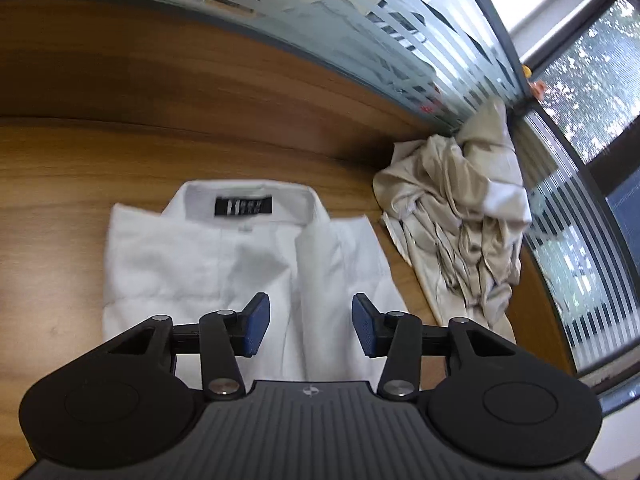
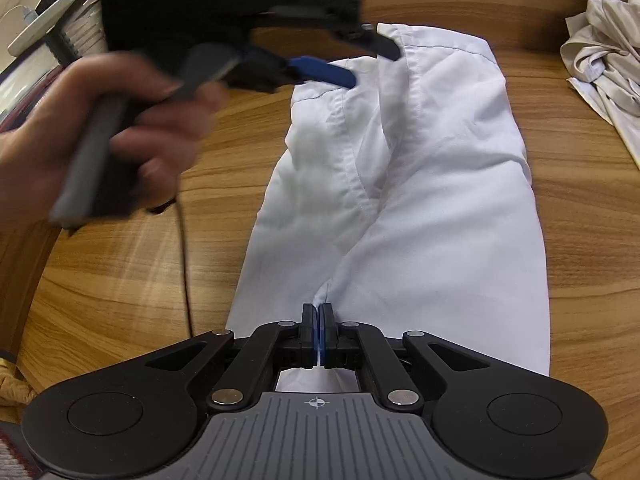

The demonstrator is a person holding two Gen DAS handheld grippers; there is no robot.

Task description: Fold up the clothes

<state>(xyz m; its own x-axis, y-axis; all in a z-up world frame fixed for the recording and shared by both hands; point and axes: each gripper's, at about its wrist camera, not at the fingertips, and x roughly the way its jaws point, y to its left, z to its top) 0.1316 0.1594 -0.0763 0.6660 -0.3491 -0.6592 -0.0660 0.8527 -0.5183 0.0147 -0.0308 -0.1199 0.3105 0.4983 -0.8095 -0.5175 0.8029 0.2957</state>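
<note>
Lying flat on the wooden desk is a white shirt, partly folded, with its collar and black label at the far side in the left wrist view. The left tool hangs above the shirt with its blue pads wide apart and nothing between them; a hand holds it in the right wrist view. The right tool is pressed closed on a pinch of the white shirt's near edge. A crumpled beige garment lies beside the shirt, near the glass partition.

Left gripper jaws apart; right gripper jaws clamped.
</note>
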